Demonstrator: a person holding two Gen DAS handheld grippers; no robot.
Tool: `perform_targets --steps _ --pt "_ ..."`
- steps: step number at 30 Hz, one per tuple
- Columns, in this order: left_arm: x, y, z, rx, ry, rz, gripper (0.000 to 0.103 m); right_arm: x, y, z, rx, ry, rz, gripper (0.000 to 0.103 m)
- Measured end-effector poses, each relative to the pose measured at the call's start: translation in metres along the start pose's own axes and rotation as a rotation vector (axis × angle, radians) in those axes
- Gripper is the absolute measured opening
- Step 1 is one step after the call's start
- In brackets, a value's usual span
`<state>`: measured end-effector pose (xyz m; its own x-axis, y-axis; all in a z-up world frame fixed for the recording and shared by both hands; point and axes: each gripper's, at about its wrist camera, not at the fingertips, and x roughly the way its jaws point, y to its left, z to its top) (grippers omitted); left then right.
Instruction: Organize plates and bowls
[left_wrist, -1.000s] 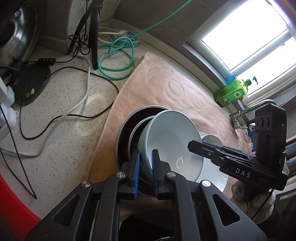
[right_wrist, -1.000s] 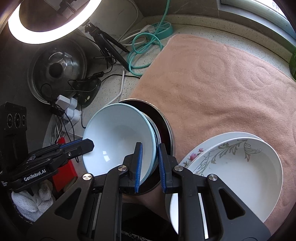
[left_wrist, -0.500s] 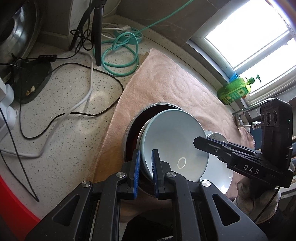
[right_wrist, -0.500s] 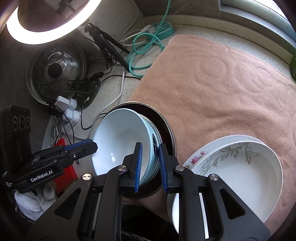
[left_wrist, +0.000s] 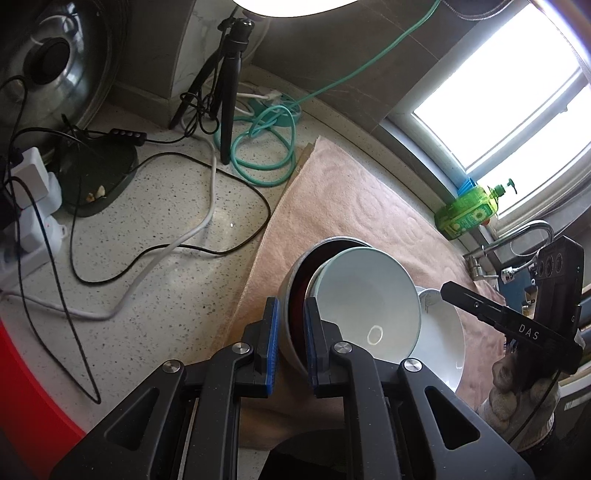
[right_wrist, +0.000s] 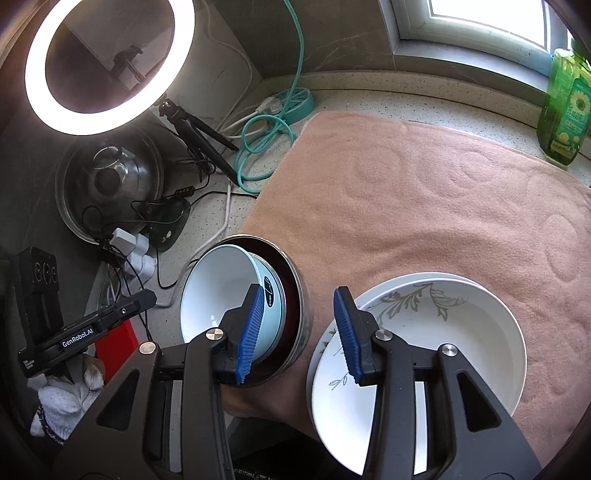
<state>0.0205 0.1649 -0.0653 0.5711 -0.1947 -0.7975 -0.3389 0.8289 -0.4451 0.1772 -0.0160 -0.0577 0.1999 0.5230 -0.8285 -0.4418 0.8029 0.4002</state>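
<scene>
Right wrist: right hand-held gripper (right_wrist: 301, 332) opening, clear of bowl (right_wrist: 229, 295) rim.

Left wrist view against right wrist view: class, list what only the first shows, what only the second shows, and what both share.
Only the left wrist view shows the chrome tap and the left gripper shut on the steel-rimmed dark bowl.

Only the right wrist view shows the glowing ring light and the right gripper, jaws just opened, clear of the pale blue bowl.

Both share the pink towel, green soap bottle and white leaf-patterned plate.
</scene>
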Motion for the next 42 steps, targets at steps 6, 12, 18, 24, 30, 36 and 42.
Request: perform_targets --steps 6,12,18,24,30,36,42 --pt "0.01 0.006 -0.003 -0.024 0.033 -0.025 0.011 0.004 -0.013 -0.005 0.072 0.004 0.007 0.041" --pt "0.021 0.007 -0.003 -0.022 0.055 -0.031 0.011 0.02 -0.018 -0.013 0.11 0.044 0.011 0.04" --pt "0.028 0.007 -0.001 -0.011 0.074 -0.041 0.011 0.027 -0.017 -0.015 0.108 0.055 0.002 0.031" --pt "0.035 0.007 -0.001 -0.014 0.093 -0.044 0.011 0.035 -0.015 -0.016 0.107 0.075 0.012 0.029" --pt "0.041 0.007 -0.002 -0.02 0.112 -0.039 0.011 0.041 -0.014 -0.015 0.093 0.09 0.012 0.027" --pt "0.045 0.009 -0.002 -0.029 0.124 -0.043 0.011 0.049 -0.015 -0.013 0.095 0.107 0.021 0.023" --pt "0.049 0.011 -0.002 -0.036 0.134 -0.049 0.011 0.059 -0.011 -0.012 0.083 0.13 0.031 0.017"
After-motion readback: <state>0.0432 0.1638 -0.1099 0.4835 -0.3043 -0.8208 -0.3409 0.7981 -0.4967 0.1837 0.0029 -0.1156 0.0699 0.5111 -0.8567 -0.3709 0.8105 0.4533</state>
